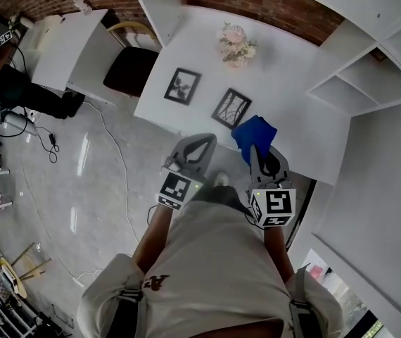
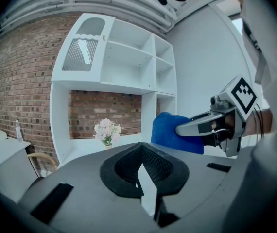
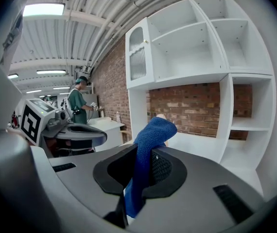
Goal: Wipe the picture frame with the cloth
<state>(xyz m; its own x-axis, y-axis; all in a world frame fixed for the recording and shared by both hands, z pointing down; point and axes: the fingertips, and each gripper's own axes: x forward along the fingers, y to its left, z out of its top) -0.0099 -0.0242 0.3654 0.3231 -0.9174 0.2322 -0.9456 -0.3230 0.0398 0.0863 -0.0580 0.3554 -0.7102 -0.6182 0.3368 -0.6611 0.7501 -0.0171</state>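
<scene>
Cloth [image 3: 150, 135] sits pinched in the right claw [image 3: 138, 171], bunched above the tips so a free fold can rub. The left claw [image 2: 142, 166] is closed on nothing. Nearest picture frame [image 1: 231, 108] waits on the bench [image 1: 299, 111] just beside the cloth (not yet wiped, I judge). No readable writing, only square markers [image 1: 278, 204].

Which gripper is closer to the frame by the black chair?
Left. The left gripper hovers just in front of that frame; the right gripper, holding the cloth, is farther off to the right.
</scene>
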